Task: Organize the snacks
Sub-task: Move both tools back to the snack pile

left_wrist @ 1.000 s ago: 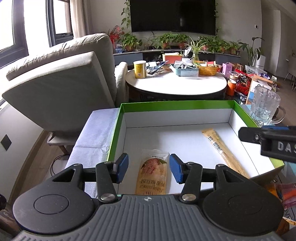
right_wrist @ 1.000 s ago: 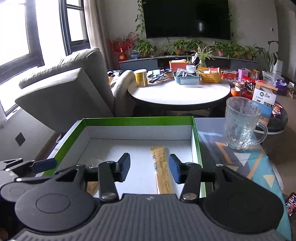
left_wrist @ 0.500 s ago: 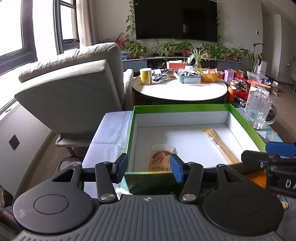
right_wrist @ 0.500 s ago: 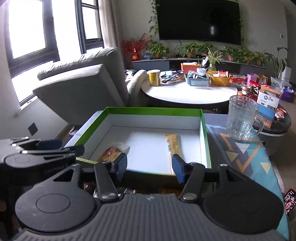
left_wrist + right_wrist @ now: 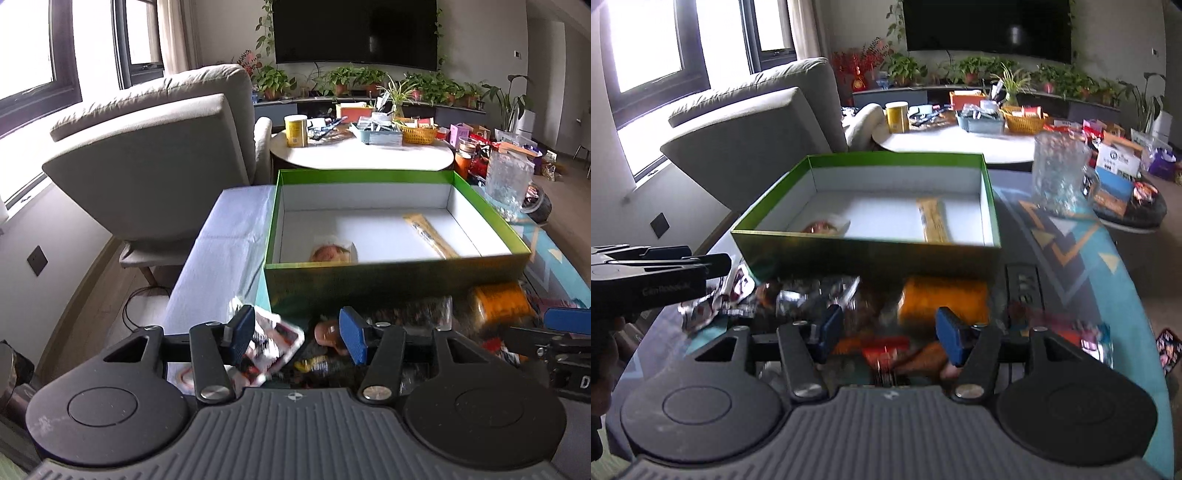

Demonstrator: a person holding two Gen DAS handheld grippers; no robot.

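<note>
hovering released, the left tongs point(image 5: 297, 338) and right tongs point(image 5: 888, 334) hang over the loose snack pile point(image 5: 820, 295) on the tabletop point(image 5: 1082, 258), just in front of the green box point(image 5: 391, 275). inside the green box lie a round bun packet point(image 5: 334, 253) at its left and a long yellow stick pack point(image 5: 428, 236) at its right. an orange packet point(image 5: 943, 299) sits against the box's front wall.

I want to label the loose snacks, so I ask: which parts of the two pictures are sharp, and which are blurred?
Left wrist view: the green box and the long yellow packet are fairly sharp; the snack pile is smeared. Right wrist view: blur is stronger, the orange packet has no readable print, and the window is overexposed.
</note>
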